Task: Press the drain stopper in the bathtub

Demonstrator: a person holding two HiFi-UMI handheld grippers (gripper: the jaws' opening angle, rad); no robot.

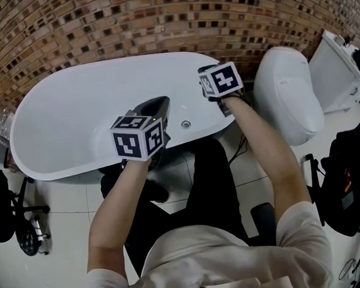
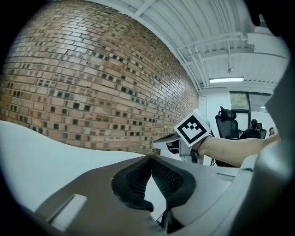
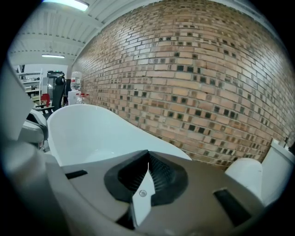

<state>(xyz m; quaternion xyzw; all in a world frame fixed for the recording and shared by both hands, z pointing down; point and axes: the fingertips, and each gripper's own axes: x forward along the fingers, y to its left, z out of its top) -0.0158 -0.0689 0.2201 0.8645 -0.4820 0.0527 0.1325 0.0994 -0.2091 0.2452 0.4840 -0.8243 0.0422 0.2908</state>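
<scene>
1. Behind the bathtub (image 1: 73, 117), a brick wall (image 1: 159, 18) of brown and dark bricks runs the full width of the head view.
2. At the centre, the bathtub itself is a white oval tub, its long side facing the person.
3. Right of the bathtub's right end stands a white toilet (image 1: 287, 96) with its lid down.
4. On the bathtub's near side stands the person, both bare forearms reaching towards the tub over a white tiled floor (image 1: 61, 204).
5. Over the bathtub's near rim, right of its middle, the left gripper (image 2: 150, 158) points into the tub. Its ribbed black pads meet at the tips and grip nothing.
6. Above the bathtub's right end, on the toilet side, the right gripper (image 3: 148, 163) is held higher. Its jaws are likewise closed tip to tip, with nothing caught in them.
7. Inside the bathtub, low near its front wall towards the right end, sits the drain stopper (image 1: 186, 124), a small round metal disc. It lies between the two grippers, apart from both.
</scene>
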